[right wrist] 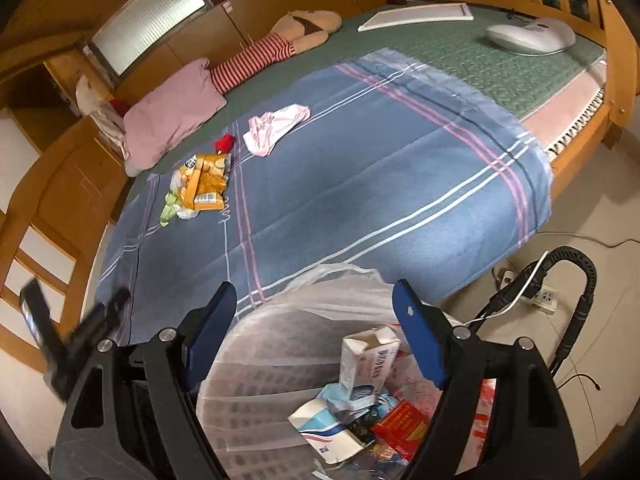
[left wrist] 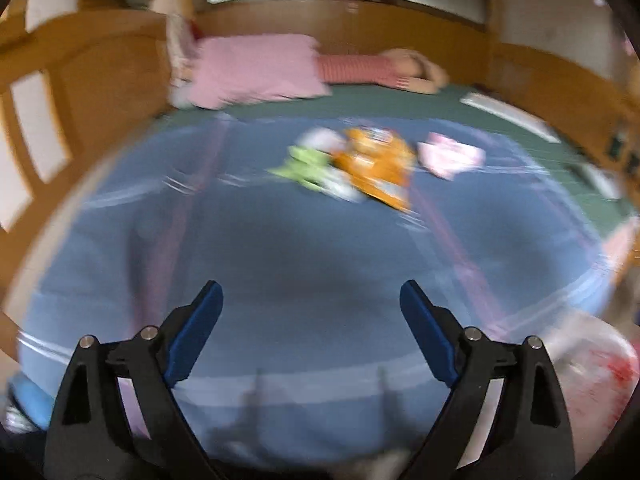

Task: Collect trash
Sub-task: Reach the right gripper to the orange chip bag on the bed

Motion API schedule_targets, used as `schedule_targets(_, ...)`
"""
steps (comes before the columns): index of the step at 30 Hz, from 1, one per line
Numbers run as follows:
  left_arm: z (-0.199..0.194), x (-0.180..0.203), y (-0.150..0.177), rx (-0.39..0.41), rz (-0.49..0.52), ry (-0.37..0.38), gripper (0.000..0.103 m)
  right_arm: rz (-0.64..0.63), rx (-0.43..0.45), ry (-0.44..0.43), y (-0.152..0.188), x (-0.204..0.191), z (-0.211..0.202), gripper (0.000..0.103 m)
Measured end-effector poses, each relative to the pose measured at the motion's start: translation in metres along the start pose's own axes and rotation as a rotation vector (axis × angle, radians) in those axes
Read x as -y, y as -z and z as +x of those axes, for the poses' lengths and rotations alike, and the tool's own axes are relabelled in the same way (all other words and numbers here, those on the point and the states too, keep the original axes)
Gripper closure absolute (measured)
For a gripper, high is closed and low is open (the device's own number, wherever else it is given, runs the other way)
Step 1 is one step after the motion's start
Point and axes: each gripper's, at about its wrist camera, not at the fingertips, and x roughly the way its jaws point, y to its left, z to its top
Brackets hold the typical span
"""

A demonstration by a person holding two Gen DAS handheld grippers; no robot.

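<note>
Trash lies on the blue striped blanket: an orange snack bag, a green-and-white wrapper beside it, a pink-white plastic bag and a small red item. My left gripper is open and empty, over the blanket short of the trash; its view is blurred. My right gripper is open and empty above a clear trash bag holding cartons and wrappers. The left gripper shows blurred at the right view's left edge.
The bed has a wooden frame. A pink pillow, a striped plush doll, a white panel and a white oval device lie on the green mattress. A power strip and cables are on the floor at right.
</note>
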Motion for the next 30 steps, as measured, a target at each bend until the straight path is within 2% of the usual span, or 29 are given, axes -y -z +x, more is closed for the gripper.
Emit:
schedule_targets(5,0.036,-0.060,-0.012,-0.030,-0.114,-0.112,0.011,-0.045,-0.073,0.012,-0.008,-0.029,0.038,0.024)
schedule_targets(7,0.045,-0.089,-0.010,-0.089,-0.241,-0.143,0.011,-0.064,-0.104,0.012,-0.014,-0.044,0.059,0.024)
schedule_targets(10,0.051,-0.121,-0.004,-0.122,-0.395,-0.188,0.011,-0.105,-0.124,0.005,-0.030,-0.075,0.092,0.024)
schedule_targets(12,0.055,-0.134,0.001,-0.149,-0.469,-0.173,0.011,-0.153,-0.117,-0.018,-0.044,-0.104,0.115,0.024)
schedule_targets(14,0.055,-0.139,0.004,-0.150,-0.486,-0.153,0.011,-0.193,-0.111,-0.021,-0.059,-0.133,0.138,0.024)
schedule_targets(19,0.054,-0.126,0.004,-0.140,-0.426,-0.157,0.008,-0.258,-0.129,-0.048,-0.087,-0.203,0.203,0.024)
schedule_targets(21,0.055,-0.123,0.004,-0.145,-0.420,-0.149,0.008,-0.266,-0.124,-0.030,-0.100,-0.221,0.231,0.023)
schedule_targets(23,0.056,-0.123,0.006,-0.150,-0.426,-0.140,0.008,-0.222,-0.099,0.042,-0.113,-0.230,0.261,0.019)
schedule_targets(26,0.060,-0.125,0.006,-0.155,-0.441,-0.139,0.008,-0.132,-0.075,0.134,-0.126,-0.230,0.296,0.019)
schedule_targets(28,0.063,-0.128,0.007,-0.160,-0.447,-0.143,0.008,-0.116,-0.109,0.147,-0.128,-0.229,0.317,0.019)
schedule_targets(30,0.066,-0.131,0.008,-0.173,-0.457,-0.142,0.008,-0.116,-0.145,0.112,-0.126,-0.229,0.331,0.020)
